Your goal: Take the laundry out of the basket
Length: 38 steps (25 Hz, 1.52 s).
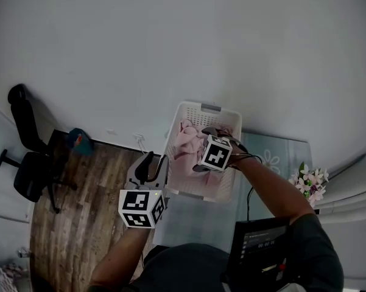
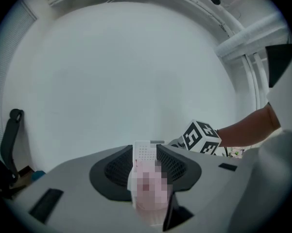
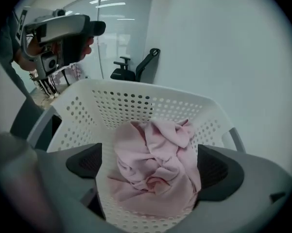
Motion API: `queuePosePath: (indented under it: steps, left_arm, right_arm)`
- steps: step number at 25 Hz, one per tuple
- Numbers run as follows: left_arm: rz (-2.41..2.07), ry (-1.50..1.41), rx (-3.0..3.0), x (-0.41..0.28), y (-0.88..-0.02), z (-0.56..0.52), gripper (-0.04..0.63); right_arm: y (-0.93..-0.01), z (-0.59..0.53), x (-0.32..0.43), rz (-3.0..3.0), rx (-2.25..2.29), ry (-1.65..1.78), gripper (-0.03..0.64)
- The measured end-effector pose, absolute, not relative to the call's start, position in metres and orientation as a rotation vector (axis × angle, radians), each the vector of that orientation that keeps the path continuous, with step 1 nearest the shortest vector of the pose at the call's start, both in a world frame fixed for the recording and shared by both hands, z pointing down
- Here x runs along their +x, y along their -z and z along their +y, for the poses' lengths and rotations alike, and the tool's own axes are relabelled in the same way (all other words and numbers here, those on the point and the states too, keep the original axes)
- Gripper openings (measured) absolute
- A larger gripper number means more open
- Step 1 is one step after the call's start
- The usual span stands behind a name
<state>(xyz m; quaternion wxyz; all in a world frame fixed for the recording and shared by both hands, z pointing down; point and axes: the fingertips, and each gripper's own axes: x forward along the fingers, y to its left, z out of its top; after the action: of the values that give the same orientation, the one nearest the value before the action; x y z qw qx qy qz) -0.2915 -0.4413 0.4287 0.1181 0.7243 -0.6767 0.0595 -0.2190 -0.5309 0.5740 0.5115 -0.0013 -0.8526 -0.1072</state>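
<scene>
Jaws apart, crumpled pink laundry (image 3: 153,169) (white basket (image 3: 136,103))

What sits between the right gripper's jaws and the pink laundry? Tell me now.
Nothing. In the right gripper view, the right gripper has its open jaws on either side of the pink laundry in the white basket, with only air between.

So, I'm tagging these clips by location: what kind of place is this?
Probably an office or studio room rather than a home laundry: a black office chair, wood-look flooring and a glass partition are in view. The white basket of pink laundry looks brought in.
</scene>
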Motion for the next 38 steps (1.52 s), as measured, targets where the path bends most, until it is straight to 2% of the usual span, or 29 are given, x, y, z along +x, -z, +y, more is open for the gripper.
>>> queuePosePath:
  steps: [15, 26, 28, 30, 32, 34, 38]
  left_arm:
    - [-1.936, -0.190, 2.043, -0.304, -0.459, -0.455, 0.141]
    - [-1.937, -0.134, 2.026, -0.316, -0.458, -0.462, 0.141]
    - [-1.941, -0.131, 2.024, -0.317, -0.457, -0.462, 0.141]
    - [-1.939, -0.128, 2.026, -0.317, -0.455, -0.461, 0.141]
    - [-1.942, -0.127, 2.031, -0.315, -0.451, -0.459, 0.141]
    - [-1.950, -0.132, 2.038, -0.314, -0.446, -0.455, 0.141]
    - [-1.963, -0.156, 2.069, -0.310, -0.431, -0.441, 0.141]
  right_arm:
    - [-0.710, -0.575, -0.224, -1.681, -0.100, 0.277, 0.578]
    - [-0.734, -0.578, -0.228, -1.660, -0.098, 0.246, 0.574]
    - [-0.731, -0.577, -0.228, -1.657, -0.071, 0.245, 0.526]
    - [-0.727, -0.576, -0.228, -1.664, -0.028, 0.259, 0.402]
    - [-0.725, -0.577, -0.227, -1.666, 0.010, 0.279, 0.316]
    - [-0.724, -0.578, -0.227, -1.671, 0.030, 0.282, 0.273]
    - [-0.712, -0.581, -0.226, -1.694, 0.067, 0.283, 0.231]
